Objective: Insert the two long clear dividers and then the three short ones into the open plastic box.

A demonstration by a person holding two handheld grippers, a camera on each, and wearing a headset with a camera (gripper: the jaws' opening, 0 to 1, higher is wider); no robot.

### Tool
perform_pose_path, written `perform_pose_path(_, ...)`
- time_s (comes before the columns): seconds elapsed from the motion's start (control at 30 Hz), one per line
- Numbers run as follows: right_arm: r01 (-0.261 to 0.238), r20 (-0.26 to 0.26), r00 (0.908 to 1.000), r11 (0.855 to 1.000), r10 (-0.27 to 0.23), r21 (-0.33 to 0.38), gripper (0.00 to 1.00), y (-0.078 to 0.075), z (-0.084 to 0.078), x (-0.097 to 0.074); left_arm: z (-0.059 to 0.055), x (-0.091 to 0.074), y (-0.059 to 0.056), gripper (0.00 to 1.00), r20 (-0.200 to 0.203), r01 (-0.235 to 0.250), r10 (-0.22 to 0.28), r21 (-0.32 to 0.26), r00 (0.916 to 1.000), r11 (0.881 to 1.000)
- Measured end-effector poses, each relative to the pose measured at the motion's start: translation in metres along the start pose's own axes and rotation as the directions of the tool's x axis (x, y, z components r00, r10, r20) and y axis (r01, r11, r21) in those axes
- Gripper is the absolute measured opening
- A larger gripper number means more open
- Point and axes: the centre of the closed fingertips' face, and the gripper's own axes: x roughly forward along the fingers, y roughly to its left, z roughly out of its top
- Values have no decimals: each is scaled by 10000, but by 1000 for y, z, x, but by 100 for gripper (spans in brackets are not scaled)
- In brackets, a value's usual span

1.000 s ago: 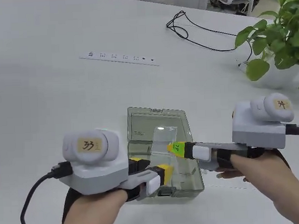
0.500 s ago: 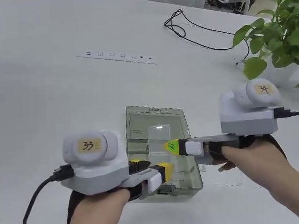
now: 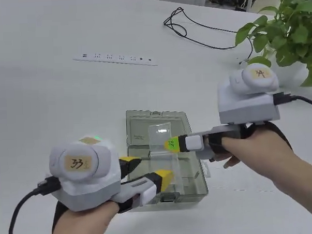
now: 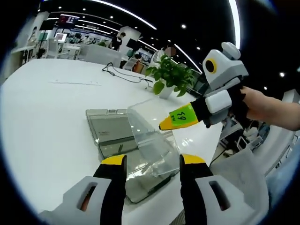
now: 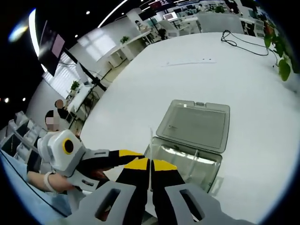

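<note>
Divider aslant on edge over open box

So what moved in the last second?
The right hand-held gripper, shut on the clear divider, lifted and carried it a little left and farther over the box. Nothing was let go. The left hand-held gripper stayed open at the box's near edge; the box stayed put.
</note>
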Motion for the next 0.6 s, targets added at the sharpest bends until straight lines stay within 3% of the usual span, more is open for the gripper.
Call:
perform_pose_path(0.2,284,-338,9991,9981,-265,555,1,-12,10,-3,5,-13,8,78,306,352,-394,1256,9988,9915)
perform_pose_path(0.33,640,-965,9938,9945,-559,825,1,-17,8,-2,5,-20,10,88,154,733,-801,2634,9967,9619)
perform_pose_path(0.5,916,-1718,9825,9899,-721,1086,1,-20,6,0,3,-24,13,100,4,934,-997,3446,9950,9341)
perform_pose_path(0.6,1135,-2239,9710,9856,-833,1255,1,-18,-1,1,0,-28,12,100,-109,1172,-1224,3834,9924,9161)
